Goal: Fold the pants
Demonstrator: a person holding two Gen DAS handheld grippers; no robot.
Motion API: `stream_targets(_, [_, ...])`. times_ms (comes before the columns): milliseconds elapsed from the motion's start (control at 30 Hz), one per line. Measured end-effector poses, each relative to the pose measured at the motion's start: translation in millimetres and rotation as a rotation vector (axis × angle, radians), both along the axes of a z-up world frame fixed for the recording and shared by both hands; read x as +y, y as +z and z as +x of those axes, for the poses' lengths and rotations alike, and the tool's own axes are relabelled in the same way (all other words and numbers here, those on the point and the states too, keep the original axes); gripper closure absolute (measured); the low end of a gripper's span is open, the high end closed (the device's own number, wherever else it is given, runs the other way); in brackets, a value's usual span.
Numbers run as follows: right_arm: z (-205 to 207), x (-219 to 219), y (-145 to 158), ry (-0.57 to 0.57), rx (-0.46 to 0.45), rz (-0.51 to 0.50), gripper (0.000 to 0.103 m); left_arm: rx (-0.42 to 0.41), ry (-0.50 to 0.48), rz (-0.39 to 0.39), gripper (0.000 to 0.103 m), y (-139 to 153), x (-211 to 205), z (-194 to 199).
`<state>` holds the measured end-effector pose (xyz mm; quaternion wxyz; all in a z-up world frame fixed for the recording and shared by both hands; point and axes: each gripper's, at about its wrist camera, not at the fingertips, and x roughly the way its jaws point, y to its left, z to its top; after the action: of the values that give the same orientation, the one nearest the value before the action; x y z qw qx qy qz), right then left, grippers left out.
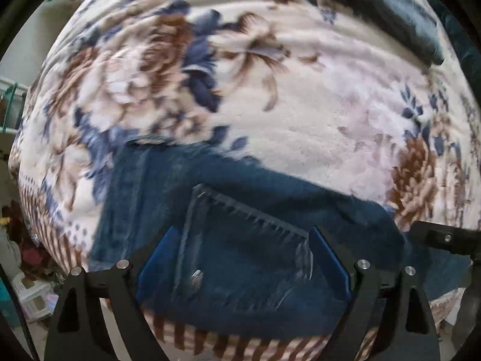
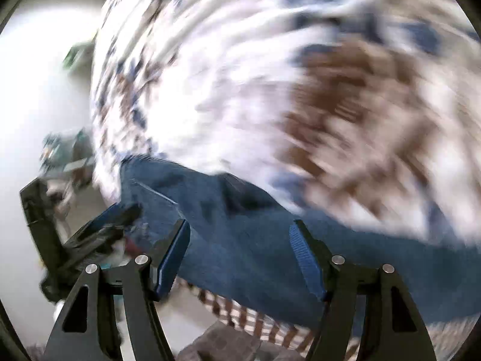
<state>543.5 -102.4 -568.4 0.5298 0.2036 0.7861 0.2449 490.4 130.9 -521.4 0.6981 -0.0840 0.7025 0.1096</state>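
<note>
Dark blue jeans (image 1: 240, 198) lie on a floral blanket (image 1: 315, 105) near its front edge, back pocket up. My left gripper (image 1: 240, 234) is open, its blue pads (image 1: 156, 258) spread above the pocket, holding nothing. In the right wrist view, which is motion-blurred, the jeans (image 2: 240, 210) lie below my right gripper (image 2: 240, 231), which is open and empty. The left gripper's black body (image 2: 90, 234) shows at the left there; part of the right gripper (image 1: 445, 237) shows at the right edge of the left wrist view.
The blanket's striped border (image 1: 240, 346) hangs over the bed's front edge. A dark folded cloth (image 1: 390, 9) lies at the far right of the bed. Shelves and clutter (image 1: 18, 240) stand on the floor to the left.
</note>
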Motion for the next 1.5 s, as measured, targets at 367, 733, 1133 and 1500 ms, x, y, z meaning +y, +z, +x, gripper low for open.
stream_targets(367, [-4.3, 24.2, -75.2, 0.071, 0.344, 0.162, 0.062, 0.074, 0.055, 0.007, 0.013, -41.6, 11.1, 0.7])
stream_targets(733, [-5.8, 30.9, -64.8, 0.208, 0.345, 0.254, 0.04, 0.071, 0.064, -0.024, 0.013, -36.9, 26.8, -6.2])
stream_targets(1133, [6.9, 45.2, -72.4, 0.189, 0.188, 0.201, 0.045, 0.083, 0.053, -0.027, 0.013, -45.4, 53.0, -38.2])
stream_targets(1500, [11.7, 1.0, -83.9, -0.079, 0.245, 0.42, 0.045, 0.074, 0.041, -0.024, 0.013, -45.1, 53.0, -46.4])
